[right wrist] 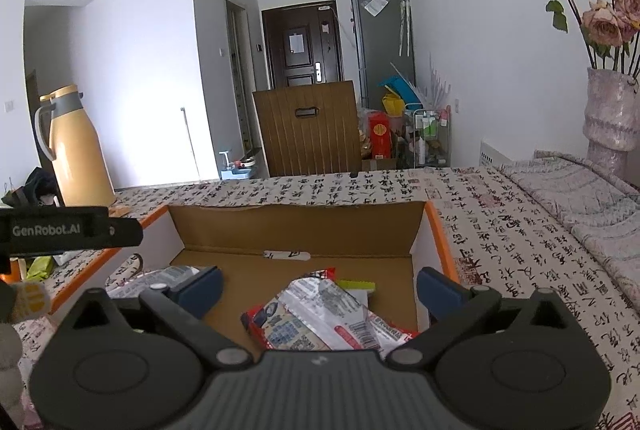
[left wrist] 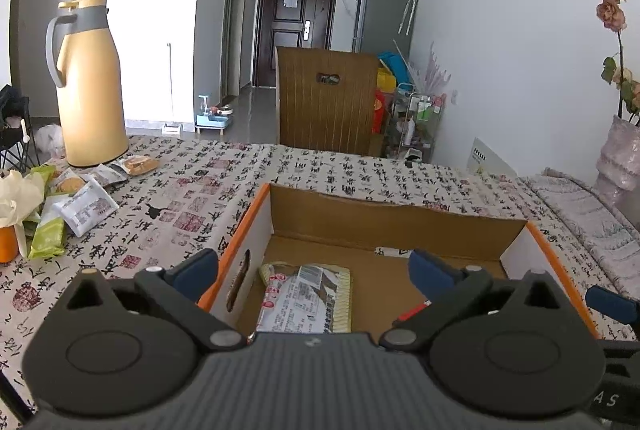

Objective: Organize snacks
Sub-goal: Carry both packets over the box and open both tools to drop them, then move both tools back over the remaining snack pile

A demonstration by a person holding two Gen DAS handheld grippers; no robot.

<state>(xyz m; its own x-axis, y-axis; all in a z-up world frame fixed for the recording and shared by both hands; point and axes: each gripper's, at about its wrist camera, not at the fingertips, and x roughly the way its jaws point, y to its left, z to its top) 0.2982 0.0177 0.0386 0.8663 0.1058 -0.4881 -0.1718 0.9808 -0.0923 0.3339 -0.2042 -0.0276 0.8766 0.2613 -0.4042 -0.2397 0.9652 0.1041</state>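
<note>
While both grippers hang over the near end of the cardboard box [left wrist: 384,226], each stands spread wide with nothing between its blue pads. The left gripper [left wrist: 314,268] points down into the box's left half, where a flat snack packet [left wrist: 306,296] with pale printed wrapping lies on the brown floor just beside the left wall. The right gripper [right wrist: 320,288] looks into the box's right half, above a loose heap of snack packets [right wrist: 320,318], a red and white one under a silvery one, with a yellow-green edge showing behind them. The box is open-topped, white-sided with orange rims, and sits on a tablecloth [left wrist: 248,174] printed with black calligraphy and red seals. Farther off on the left of the cloth lies a scatter of more packets [left wrist: 76,206], green, white and clear ones, touching or overlapping each other. Just behind them stands a tall yellow thermos jug [left wrist: 90,86] with a grey handle. At the far right a vase [right wrist: 610,114] holds dried roses. Beyond the table edge stands a wooden chair back [left wrist: 328,98].
</note>
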